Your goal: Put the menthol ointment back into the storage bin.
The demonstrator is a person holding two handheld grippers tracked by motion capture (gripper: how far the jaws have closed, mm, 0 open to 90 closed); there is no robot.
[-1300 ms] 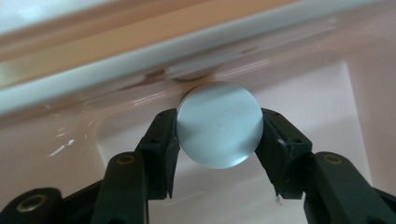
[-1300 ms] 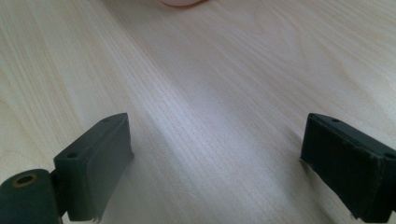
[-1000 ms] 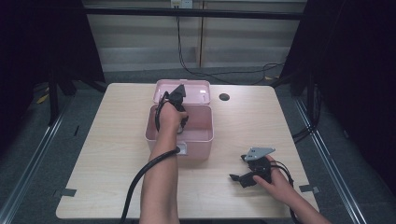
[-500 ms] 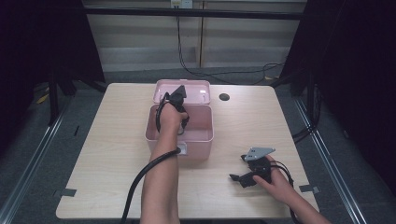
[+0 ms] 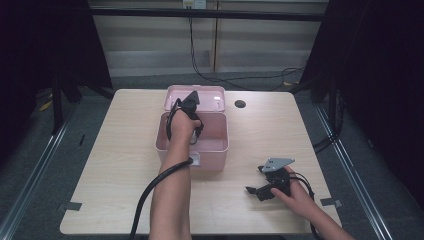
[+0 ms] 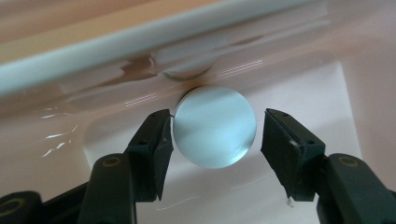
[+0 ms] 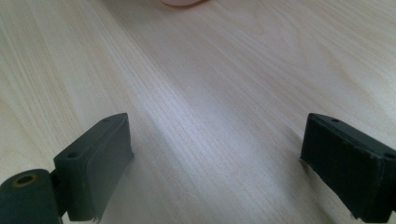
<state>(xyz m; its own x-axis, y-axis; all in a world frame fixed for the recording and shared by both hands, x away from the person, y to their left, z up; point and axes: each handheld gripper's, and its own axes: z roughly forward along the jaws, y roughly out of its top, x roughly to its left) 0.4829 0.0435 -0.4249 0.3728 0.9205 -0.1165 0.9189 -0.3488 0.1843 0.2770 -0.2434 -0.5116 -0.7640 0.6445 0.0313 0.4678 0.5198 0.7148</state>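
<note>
Disc (image 6: 215, 126), small, smooth, pale, probably light, rigid and slippery, sits between the left gripper (image 6: 215, 140) jaws, which have just been spreading; re-grip across its rim.

Box (image 5: 215, 145) pale pink, glossy inside; disc (image 6: 215, 126) pale blue-white; gripper jaws black; table (image 5: 125, 150) light wood w/ fine grain; small dark spot (image 5: 240, 104) on the tabletop.

A pale wooden table (image 5: 125, 150) is standing on grey carpet (image 5: 30, 165), with black curtains (image 5: 45, 45) hanging to either side of it, a light panelled wall (image 5: 150, 45) running behind it, and black cables (image 5: 240, 77) trailing down that wall to the floor beyond its far edge.
</note>
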